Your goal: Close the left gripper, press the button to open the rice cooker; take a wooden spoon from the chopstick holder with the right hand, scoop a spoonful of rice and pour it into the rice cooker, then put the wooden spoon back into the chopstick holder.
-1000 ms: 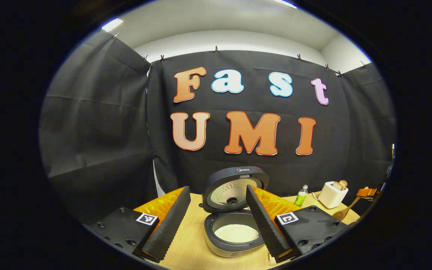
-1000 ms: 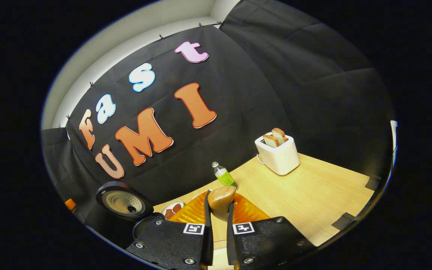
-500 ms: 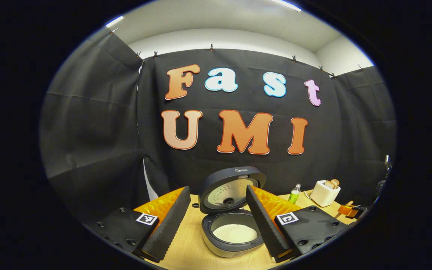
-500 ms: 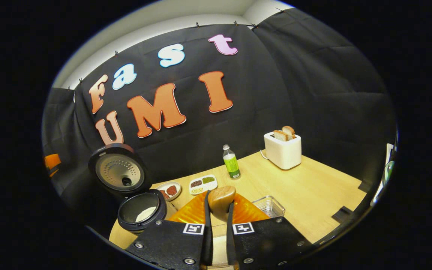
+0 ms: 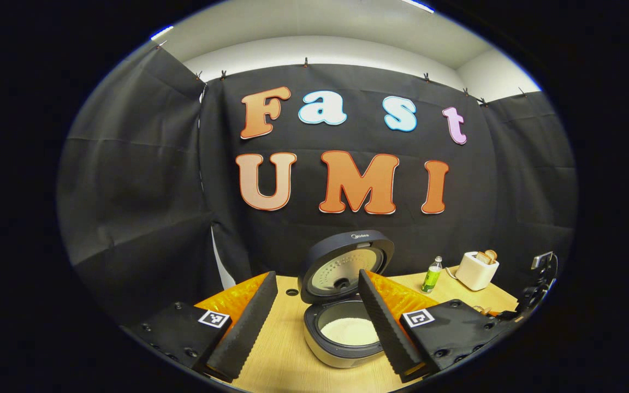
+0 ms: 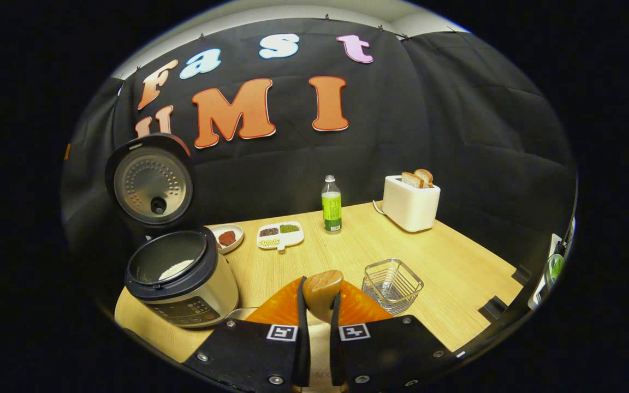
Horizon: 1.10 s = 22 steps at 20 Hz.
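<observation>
The right gripper, pinching the wooden spoon, should lower it upright into the wire holder; the left gripper stays spread.

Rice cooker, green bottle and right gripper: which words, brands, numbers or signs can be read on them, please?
Rice cooker lid: a small brand mark near its top edge, too small to read surely.
Control panel on the cooker's front: markings too blurred to read.
Green bottle: label print too small to read.
Marker squares on the right gripper: black-and-white patterns, no letters.
</observation>
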Motion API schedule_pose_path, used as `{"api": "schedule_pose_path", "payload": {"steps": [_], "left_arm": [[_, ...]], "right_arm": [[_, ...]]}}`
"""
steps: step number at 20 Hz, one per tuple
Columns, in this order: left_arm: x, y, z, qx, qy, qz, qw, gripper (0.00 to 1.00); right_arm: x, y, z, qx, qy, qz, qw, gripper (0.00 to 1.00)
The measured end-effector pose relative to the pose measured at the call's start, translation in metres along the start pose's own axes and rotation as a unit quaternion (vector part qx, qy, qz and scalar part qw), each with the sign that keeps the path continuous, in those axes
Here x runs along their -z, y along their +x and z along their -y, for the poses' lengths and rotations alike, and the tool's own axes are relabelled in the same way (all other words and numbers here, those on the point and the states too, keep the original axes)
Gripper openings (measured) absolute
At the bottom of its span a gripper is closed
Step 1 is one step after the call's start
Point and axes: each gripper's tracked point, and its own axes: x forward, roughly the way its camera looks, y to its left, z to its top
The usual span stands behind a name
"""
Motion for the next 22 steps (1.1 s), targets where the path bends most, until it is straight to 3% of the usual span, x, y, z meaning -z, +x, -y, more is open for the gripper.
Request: {"api": "schedule_pose_path", "payload": {"steps": [8, 12, 18, 22], "left_arm": [[0.009, -0.009, -0.016, -0.017, -0.003, -0.011, 1.0, 0.98], [0.017, -0.009, -0.023, -0.024, -0.009, -0.02, 0.999, 0.98], [0.021, -0.012, -0.03, -0.029, -0.017, -0.025, 0.999, 0.97], [0.024, -0.011, -0.033, -0.031, -0.024, -0.028, 0.999, 0.97]], "right_arm": [[0.004, 0.009, -0.009, 0.009, 0.049, 0.007, 0.999, 0.13], [0.007, 0.009, -0.028, -0.019, 0.105, 0.0, 0.994, 0.13], [0.013, 0.011, -0.048, -0.074, 0.207, -0.023, 0.975, 0.13], [0.019, 0.012, -0.04, -0.086, 0.288, -0.047, 0.952, 0.13]]}}
